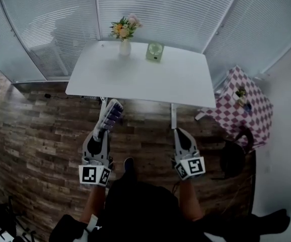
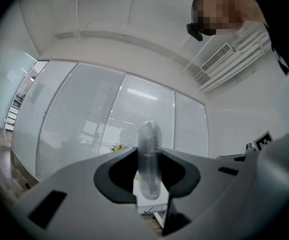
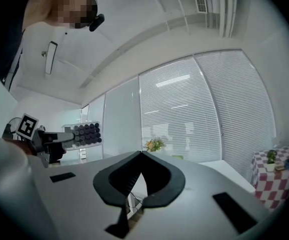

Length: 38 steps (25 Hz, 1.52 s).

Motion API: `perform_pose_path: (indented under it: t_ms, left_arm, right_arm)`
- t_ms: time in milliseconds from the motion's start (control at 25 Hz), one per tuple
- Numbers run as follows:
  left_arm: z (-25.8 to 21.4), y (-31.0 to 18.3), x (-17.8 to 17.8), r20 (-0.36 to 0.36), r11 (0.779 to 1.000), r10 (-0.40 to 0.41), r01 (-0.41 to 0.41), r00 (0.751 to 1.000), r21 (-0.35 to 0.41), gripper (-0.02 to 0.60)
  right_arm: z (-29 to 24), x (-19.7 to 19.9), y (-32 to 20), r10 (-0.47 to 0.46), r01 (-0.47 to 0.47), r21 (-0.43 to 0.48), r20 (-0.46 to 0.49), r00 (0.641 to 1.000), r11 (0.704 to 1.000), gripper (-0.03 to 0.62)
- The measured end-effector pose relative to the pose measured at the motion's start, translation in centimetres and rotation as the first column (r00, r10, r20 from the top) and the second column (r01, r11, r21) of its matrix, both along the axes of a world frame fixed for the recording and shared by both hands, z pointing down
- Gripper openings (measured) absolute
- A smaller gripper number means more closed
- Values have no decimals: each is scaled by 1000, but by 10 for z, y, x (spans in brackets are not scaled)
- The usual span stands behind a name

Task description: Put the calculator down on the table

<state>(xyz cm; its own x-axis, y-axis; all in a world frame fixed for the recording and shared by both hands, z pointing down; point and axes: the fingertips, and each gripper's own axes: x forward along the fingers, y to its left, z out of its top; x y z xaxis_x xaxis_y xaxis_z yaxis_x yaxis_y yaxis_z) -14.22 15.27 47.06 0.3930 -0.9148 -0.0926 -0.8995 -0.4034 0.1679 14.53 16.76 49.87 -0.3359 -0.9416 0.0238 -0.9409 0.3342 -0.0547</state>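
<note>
The calculator, pale with dark keys, stands on edge between the jaws of my left gripper, which is shut on it. It hangs over the wooden floor, just short of the white table's near edge. In the left gripper view the calculator shows edge-on, clamped between the pads of the left gripper. The right gripper view shows the calculator's key face at the far left. My right gripper is level beside the left one, shut with nothing in it; in its own view the right gripper has its pads touching.
A vase of flowers and a small green object stand at the table's far edge. A checkered-cloth stand and a dark round object are on the right. Blinds-covered glass walls lie behind.
</note>
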Motion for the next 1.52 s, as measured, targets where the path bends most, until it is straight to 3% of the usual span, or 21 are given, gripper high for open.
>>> perform_pose_path:
  t_ms: [320,720,1120,1520]
  left_arm:
    - [-14,-83,-10,-11,998,60,-60,998,34,100]
    - [-5,-128,-5,-4,993,116,-116,993,12,100]
    - [4,-156,-7,-7,998,67,-67,998,-4,100]
    - [2,-222,10,4,999,42,-42,999,-10,100]
  right_arm:
    - [-4,-13,-71,63,-63,-8,-22,998,998,6]
    - [-1,-19,-100,101,-101,-19,-21,995,995,5]
    - [13,-18,-145,63,-63,-35,-10,998,997,6]
    - [13,-3,-219,25,-25,-33,0,1000,999,5]
